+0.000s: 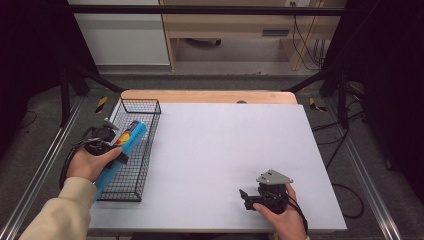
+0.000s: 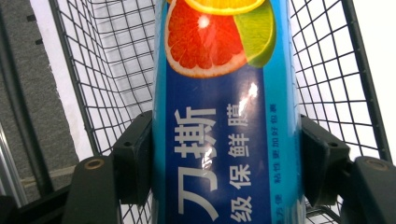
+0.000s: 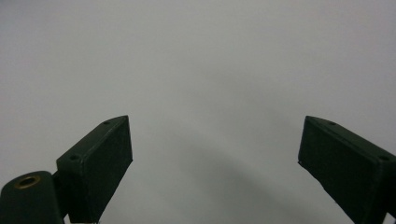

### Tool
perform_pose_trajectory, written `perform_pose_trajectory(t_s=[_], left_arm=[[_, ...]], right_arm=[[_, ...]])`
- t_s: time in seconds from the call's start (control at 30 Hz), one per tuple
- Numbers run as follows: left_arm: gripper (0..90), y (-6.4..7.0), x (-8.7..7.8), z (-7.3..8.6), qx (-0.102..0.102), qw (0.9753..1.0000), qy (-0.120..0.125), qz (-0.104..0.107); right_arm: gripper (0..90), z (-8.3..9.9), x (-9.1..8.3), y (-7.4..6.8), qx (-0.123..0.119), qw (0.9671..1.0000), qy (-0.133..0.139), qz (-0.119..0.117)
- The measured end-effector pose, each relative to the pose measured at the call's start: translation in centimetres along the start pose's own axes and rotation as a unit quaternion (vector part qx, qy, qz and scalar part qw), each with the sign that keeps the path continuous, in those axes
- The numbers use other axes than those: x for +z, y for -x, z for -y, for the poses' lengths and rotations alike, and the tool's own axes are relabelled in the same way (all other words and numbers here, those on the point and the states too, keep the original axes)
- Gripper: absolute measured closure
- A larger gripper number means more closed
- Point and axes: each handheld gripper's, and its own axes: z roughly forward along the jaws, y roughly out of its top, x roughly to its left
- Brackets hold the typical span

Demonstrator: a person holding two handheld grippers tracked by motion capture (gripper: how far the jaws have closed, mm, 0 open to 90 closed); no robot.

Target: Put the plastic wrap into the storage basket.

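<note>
The white-topped table carries a black wire basket along its left edge, running from near to far. A long blue cling-film box printed with citrus slices lies slanted in that basket, its far end raised toward the left wall and its near end sticking out past the basket's near-left side by the person's left hand. The left gripper has its jaws clamped on either side of the box; in the left gripper view the black pads press against both long edges of the box with basket mesh behind it.

The right gripper rests at the near right of the table, well apart from the basket, its jaws spread wide over bare white table and gripping nothing.

By the look of it the job is midway: the box is partly inside the basket but not lying flat on its floor, and the grip is not released. Whether it is being put in or taken out cannot be told.
</note>
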Motion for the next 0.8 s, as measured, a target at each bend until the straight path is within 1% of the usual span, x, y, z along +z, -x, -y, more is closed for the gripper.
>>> perform_pose_trajectory(t_s=[0.1,0.23,0.4,0.53,0.63,0.77,0.8], left_arm=[[31.9,0.10,0.13,-0.17,0.002,1.0000,-0.006,-0.001],[31.9,-0.03,0.19,-0.21,-0.001,1.0000,-0.005,-0.002],[31.9,-0.04,0.23,-0.26,0.000,1.0000,-0.008,0.001],[31.8,0.01,0.35,-0.42,0.005,0.9999,-0.014,0.001],[31.8,0.03,0.46,-0.50,0.003,0.9999,-0.016,0.000],[31.8,-0.02,0.58,-0.67,0.006,0.9997,-0.022,0.001],[31.8,0.01,0.64,-0.71,0.003,0.9998,-0.022,0.001]], right_arm=[[10.2,0.00,0.00,0.03,-0.001,1.0000,0.000,0.000],[10.2,0.01,-0.01,0.09,-0.003,1.0000,0.001,-0.001],[10.2,0.01,0.00,0.01,-0.003,1.0000,0.000,-0.001],[10.2,0.01,0.05,0.00,-0.004,1.0000,-0.001,-0.002],[10.2,0.02,0.04,-0.03,-0.003,1.0000,-0.001,-0.001],[10.2,0.02,0.03,-0.02,-0.004,1.0000,-0.001,-0.001],[10.2,0.02,0.04,-0.02,-0.004,1.0000,-0.001,-0.002]])
